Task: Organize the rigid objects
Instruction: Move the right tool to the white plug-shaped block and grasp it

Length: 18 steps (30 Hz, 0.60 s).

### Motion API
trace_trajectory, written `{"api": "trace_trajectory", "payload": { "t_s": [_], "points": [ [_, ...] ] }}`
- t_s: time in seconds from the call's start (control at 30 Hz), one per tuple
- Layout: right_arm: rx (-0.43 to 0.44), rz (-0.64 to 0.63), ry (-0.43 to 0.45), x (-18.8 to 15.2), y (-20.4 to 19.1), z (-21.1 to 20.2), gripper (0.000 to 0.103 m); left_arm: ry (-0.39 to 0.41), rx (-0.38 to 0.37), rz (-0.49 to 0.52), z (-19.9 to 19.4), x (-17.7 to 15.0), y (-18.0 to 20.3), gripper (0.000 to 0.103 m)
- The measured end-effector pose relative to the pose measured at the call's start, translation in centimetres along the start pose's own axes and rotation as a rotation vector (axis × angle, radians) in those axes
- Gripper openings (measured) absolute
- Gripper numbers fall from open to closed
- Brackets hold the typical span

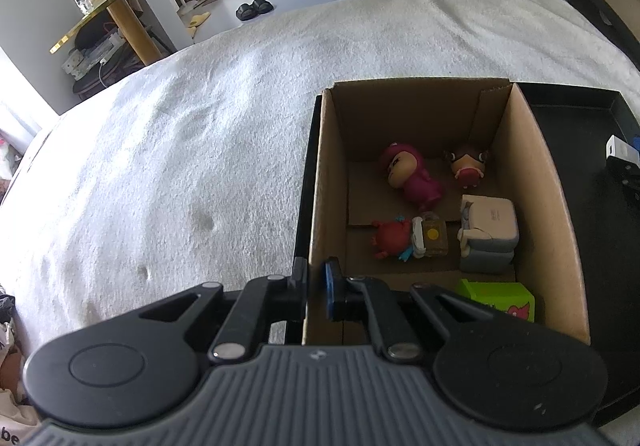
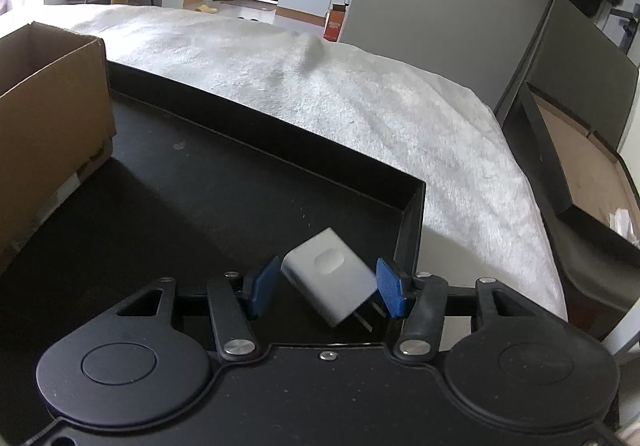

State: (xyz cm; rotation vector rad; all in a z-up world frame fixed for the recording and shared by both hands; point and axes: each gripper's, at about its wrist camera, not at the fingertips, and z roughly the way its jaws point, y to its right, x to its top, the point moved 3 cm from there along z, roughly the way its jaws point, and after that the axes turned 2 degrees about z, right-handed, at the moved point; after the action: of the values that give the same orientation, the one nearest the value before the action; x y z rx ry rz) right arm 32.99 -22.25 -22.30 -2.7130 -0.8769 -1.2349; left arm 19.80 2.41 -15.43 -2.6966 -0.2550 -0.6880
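Note:
A brown cardboard box (image 1: pixel 532 182) stands in a black tray (image 2: pixel 256 126) on a white blanket. My left gripper (image 1: pixel 315 284) is shut on the box's near-left wall, one finger outside and one inside. Inside lie a pink figure (image 1: pixel 412 178), a small red-dressed figure (image 1: pixel 468 166), a red creature (image 1: pixel 390 236), a grey-white box (image 1: pixel 488 230) and a green block (image 1: pixel 500 298). On the tray floor a white plug charger (image 2: pixel 332 278) lies slanted between the blue pads of my right gripper (image 2: pixel 326 288). The right pad (image 2: pixel 390 294) touches its prong end; a thin gap shows at the left pad.
The white blanket (image 1: pixel 180 166) spreads left of and behind the tray. The tray's far corner wall (image 2: pixel 412 222) rises just right of the charger. The cardboard box (image 2: pixel 48 118) fills the tray's left side. A dark open case (image 2: pixel 580 182) stands beside the bed.

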Motion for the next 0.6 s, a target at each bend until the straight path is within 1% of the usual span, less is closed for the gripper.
{"api": "trace_trajectory", "payload": {
  "t_s": [0.13, 0.2, 0.3, 0.6],
  "points": [
    [0.004, -0.026, -0.036, 0.6, 0.3, 1.3, 0.052, 0.002, -0.002, 0.002, 0.0, 0.0, 0.0, 0.008],
    [0.015, -0.004, -0.046, 0.5, 0.6, 1.4, 0.051, 0.002, -0.003, 0.0, 0.0, 0.0, 0.0, 0.008],
    [0.027, 0.026, -0.07, 0.2, 0.7, 1.0, 0.051, 0.002, -0.001, 0.001, 0.0, 0.0, 0.0, 0.008],
    [0.074, 0.021, -0.12, -1.1, -0.8, -1.0, 0.047, 0.003, -0.005, -0.007, -0.1, 0.0, 0.0, 0.008]
  ]
}}
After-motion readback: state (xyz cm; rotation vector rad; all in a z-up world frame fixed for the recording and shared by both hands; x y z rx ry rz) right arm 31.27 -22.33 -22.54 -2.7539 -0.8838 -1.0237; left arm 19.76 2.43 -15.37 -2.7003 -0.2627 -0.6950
